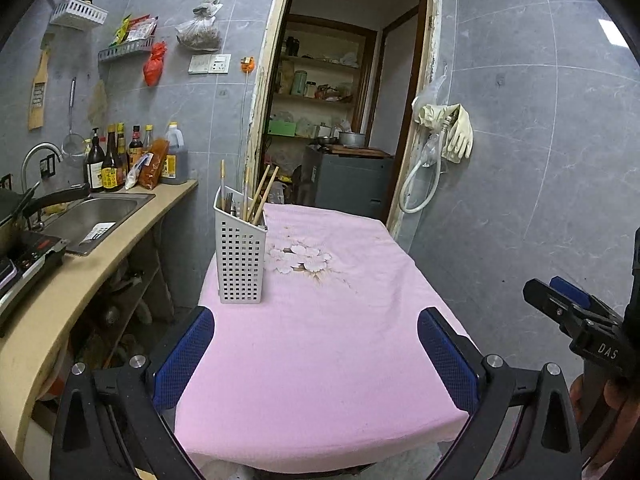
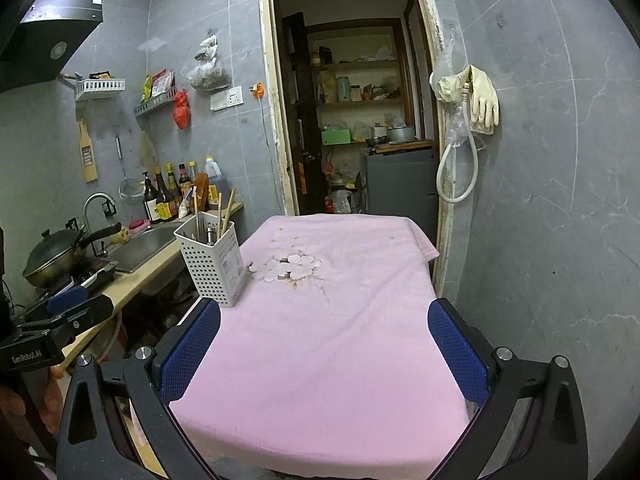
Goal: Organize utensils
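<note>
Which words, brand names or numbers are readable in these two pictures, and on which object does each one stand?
"DAS": on the right gripper body, left wrist view; text cut at the frame edge.
"GenRobot.AI": on the left gripper body, right wrist view.
Bottle labels by the sink: too small to read.
Sticker on the utensil basket: blurred.
Snack packets on the wall shelf: unreadable.

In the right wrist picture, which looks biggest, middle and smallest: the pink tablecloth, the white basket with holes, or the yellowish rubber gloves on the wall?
1. Pink flowered tablecloth, by far the largest.
2. White perforated plastic utensil basket.
3. Yellowish rubber gloves hanging on the wall.
The gloves hang farther from the camera, so they may only look smaller than the basket.
</note>
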